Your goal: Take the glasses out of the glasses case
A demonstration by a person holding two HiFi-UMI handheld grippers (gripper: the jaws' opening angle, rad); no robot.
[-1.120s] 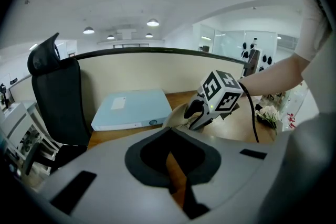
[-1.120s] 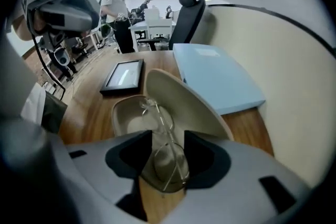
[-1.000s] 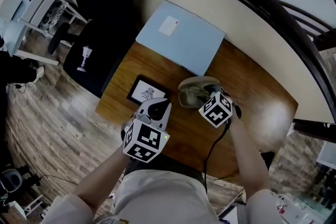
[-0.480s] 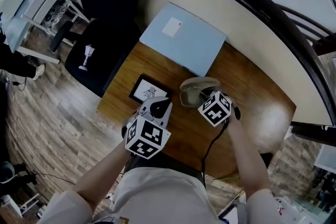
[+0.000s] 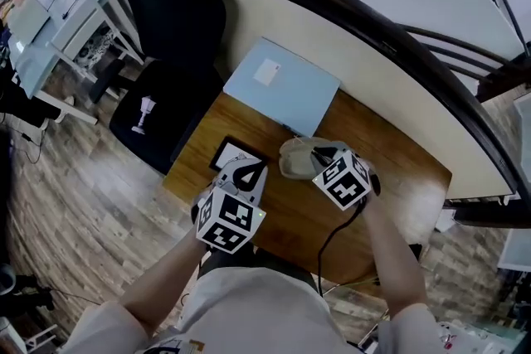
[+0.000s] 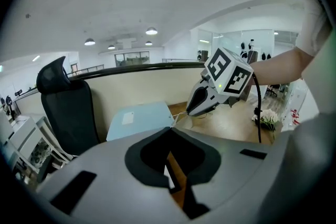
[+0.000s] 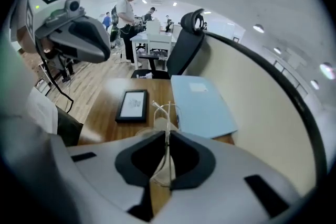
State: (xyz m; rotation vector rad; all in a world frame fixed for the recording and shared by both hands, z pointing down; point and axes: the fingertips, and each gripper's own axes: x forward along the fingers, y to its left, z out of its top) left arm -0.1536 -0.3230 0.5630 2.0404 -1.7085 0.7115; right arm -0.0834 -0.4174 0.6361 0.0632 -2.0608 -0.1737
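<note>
The wooden table (image 5: 406,178) carries all items. A black chair (image 5: 170,21) stands beside its left end. A light blue folder (image 5: 286,87) lies at the far edge of the table. A black-framed picture (image 5: 231,152) lies near the front left corner. The beige glasses case (image 5: 294,160) rests on the table between the picture and the right gripper (image 7: 168,132), just in front of the folder.

The right gripper's jaws are closing, and the glasses (image 7: 168,112) are clamped between them by the thin frame, directly above the case. The temple ends project past the jaw tips.

The left gripper (image 6: 171,128) is clenched tip to tip with nothing between its jaws, near the picture.
</note>
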